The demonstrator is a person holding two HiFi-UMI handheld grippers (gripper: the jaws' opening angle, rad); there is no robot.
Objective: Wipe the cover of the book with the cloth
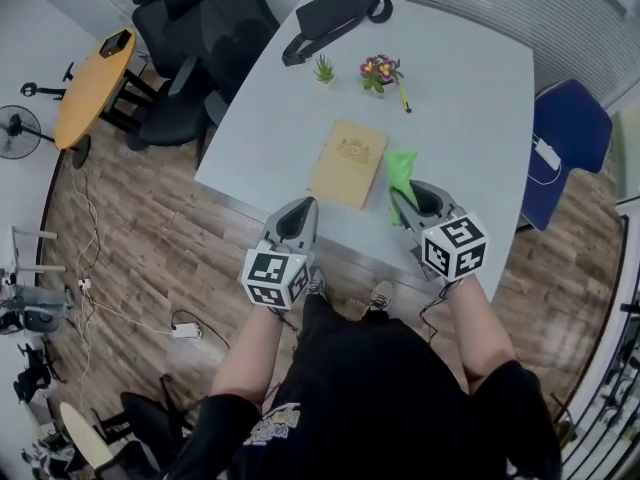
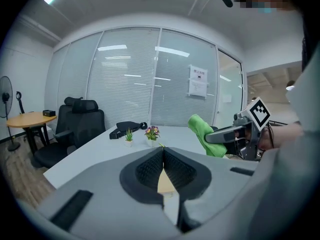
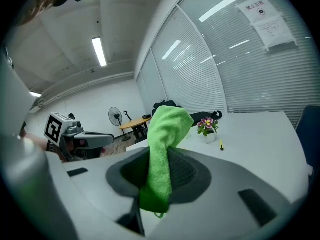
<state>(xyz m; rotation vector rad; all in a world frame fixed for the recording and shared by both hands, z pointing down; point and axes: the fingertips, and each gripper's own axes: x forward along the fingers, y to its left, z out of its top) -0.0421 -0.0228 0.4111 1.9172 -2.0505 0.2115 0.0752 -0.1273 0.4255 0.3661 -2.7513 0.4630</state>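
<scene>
Right gripper [image 1: 408, 200] clamped on green cloth [image 1: 402, 171], raised just right of book [image 1: 349, 163] on table [image 1: 470, 108]. Left gripper [image 1: 303, 213] jaws together, empty. Cloth off cover; next move probably: carry cloth left, lower onto cover.

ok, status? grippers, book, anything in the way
Left gripper shut, empty. Right gripper shut on cloth, held above table. Book flat on table, cover bare. Nothing in the way.

bright even ceiling-strip light, soft shadows; gripper views fisheye-warped, dark rounded corners, near jaws perhaps slightly soft.
</scene>
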